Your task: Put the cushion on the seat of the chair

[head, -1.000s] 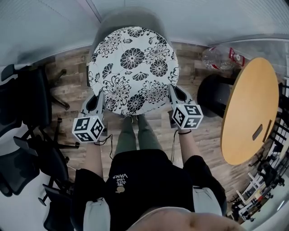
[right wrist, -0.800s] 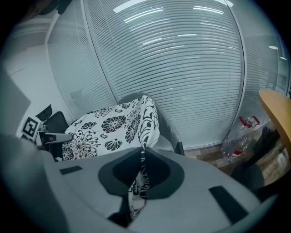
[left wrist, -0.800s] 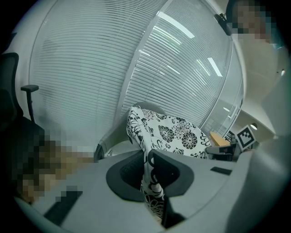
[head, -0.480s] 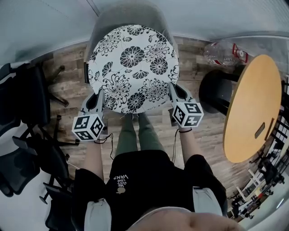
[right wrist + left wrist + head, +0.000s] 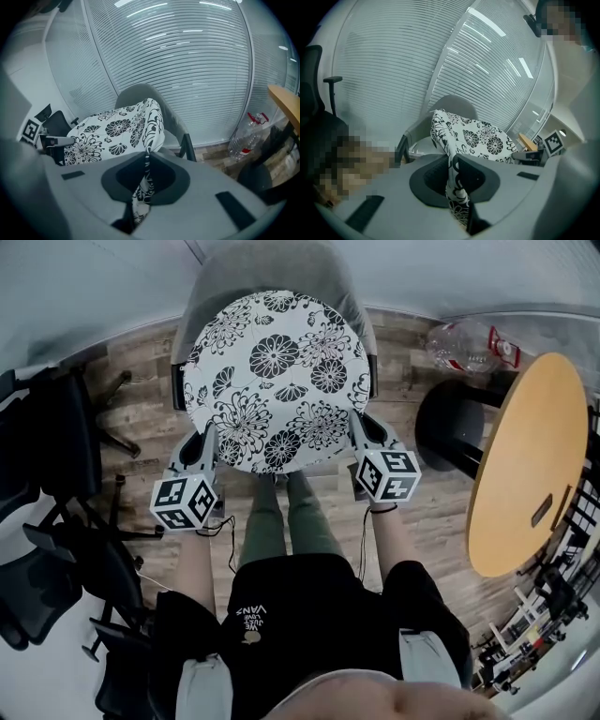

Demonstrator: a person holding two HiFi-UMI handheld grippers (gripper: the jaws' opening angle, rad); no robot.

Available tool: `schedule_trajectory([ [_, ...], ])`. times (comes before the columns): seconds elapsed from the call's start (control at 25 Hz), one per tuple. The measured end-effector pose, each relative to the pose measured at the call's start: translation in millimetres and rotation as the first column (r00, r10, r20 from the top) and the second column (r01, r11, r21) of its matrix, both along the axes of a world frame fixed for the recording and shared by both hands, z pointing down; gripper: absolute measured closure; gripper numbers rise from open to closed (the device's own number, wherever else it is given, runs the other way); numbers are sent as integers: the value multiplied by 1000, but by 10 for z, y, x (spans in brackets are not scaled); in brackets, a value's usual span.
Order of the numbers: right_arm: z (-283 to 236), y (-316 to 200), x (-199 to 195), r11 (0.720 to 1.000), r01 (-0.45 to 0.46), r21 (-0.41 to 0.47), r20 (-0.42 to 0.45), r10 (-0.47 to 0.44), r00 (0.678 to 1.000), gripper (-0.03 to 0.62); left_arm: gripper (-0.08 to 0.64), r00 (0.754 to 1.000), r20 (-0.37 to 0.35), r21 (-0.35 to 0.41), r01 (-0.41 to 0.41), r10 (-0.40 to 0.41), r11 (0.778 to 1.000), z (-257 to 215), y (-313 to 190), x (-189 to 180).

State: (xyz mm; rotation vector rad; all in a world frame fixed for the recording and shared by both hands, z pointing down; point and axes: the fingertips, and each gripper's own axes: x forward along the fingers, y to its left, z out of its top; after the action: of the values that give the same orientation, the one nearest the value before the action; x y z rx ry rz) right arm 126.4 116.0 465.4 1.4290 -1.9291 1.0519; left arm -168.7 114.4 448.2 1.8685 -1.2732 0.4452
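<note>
Cushion: the cushion [image 5: 277, 381] is round, white with big black flowers. It's hanging between my two grippers, face up and roughly flat, right over the chair [image 5: 272, 266]. From my head cam it hides nearly the whole seat.

Left gripper: my left gripper [image 5: 206, 444] is clamped on the cushion's near-left edge. In the left gripper view the fabric runs straight through the closed jaws and bunches a bit below them.

Right gripper: same deal, my right gripper [image 5: 359, 432] is pinched tight on the near-right edge. In the right gripper view there's a thin fold of flowered cloth squeezed between the jaws.

Chair: grey shell with a curved back toward the blinds [image 5: 178, 61]. The black armrests [image 5: 176, 388] poke out on either side of the cushion. A strip of bare seat [image 5: 421, 144] shows past the cushion's edge in the left gripper view. Honestly can't tell if the far side of the cushion touches the backrest or not.

Me: standing square in front of the chair, legs [image 5: 281, 521] between the two grippers.

Around: round table [image 5: 534, 465] in wood off to my right. A clear plastic bottle [image 5: 464, 345] lies on the plank floor [image 5: 141, 371] between that and the chair. Black office chairs [image 5: 56, 456] are on my left.
</note>
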Motion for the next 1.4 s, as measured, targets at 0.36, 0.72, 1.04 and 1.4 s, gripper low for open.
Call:
schedule_trajectory([
  [0.36,-208,7,32,997,-8,82,48,4,999,561,520,998,61,79,-9,4,997,-355,12,48],
  [0.72,-43,-13,60,999,-18,43,24,17,1000,561,520,999,48,20,23,-24,1000,-94,20,11],
  [1.04,-29,1,56,999,-15,30,12,15,1000,561,520,998,43,13,38,-38,999,-86,23,10],
  [1.4,21,-14,51,1000,-14,16,6,14,1000,561,520,998,45,-3,41,-40,999,-23,11,1],
])
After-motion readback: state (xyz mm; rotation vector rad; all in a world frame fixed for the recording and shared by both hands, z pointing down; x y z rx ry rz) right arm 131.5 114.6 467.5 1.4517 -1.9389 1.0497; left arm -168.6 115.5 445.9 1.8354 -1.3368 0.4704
